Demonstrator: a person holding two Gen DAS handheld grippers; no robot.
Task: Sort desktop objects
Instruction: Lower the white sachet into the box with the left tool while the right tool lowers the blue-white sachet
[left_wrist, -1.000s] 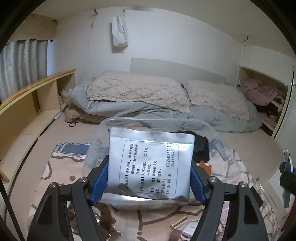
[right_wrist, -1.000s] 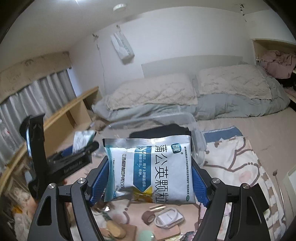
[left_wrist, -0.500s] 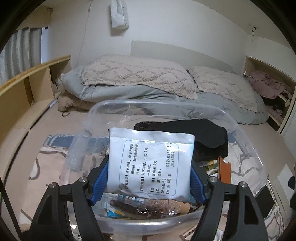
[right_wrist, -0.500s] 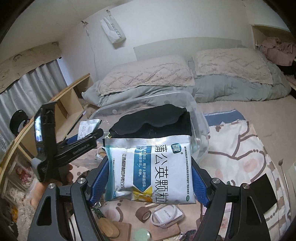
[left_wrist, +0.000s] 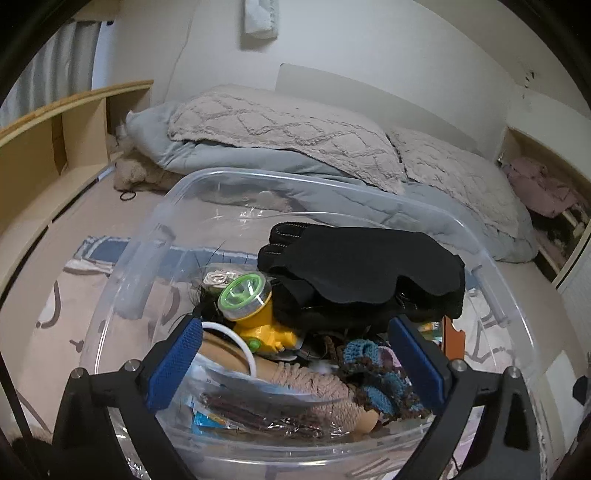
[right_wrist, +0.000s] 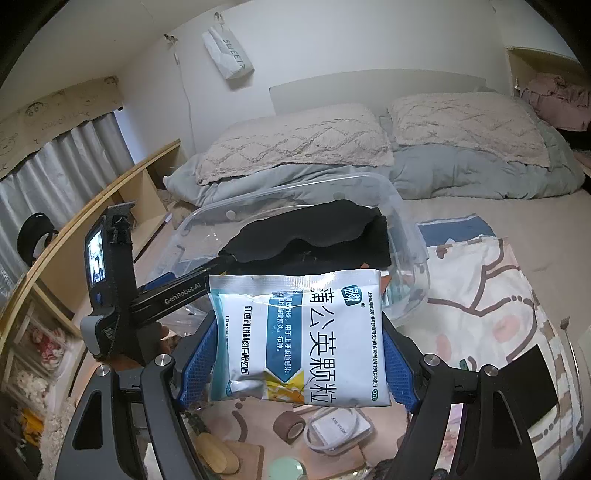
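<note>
right wrist view: right claw (right_wrist: 301, 363) grips the sachet (right_wrist: 301, 338); left claw (left_wrist: 295, 363) gapes empty over the bin (left_wrist: 147, 254). better release low, beside the black cloth (right_wrist: 314, 238).

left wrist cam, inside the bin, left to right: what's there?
Inside the clear bin: yellow headlamp with green lens → black gloves → orange item at the right wall. The open left gripper holds nothing.

Soft, even indoor light, fairly dim and cool-toned. Strong fisheye bending with black vignette at the corners. Faint glare on the clear plastic bin (left_wrist: 491, 266); shadows weak, focus acceptable throughout.
</note>
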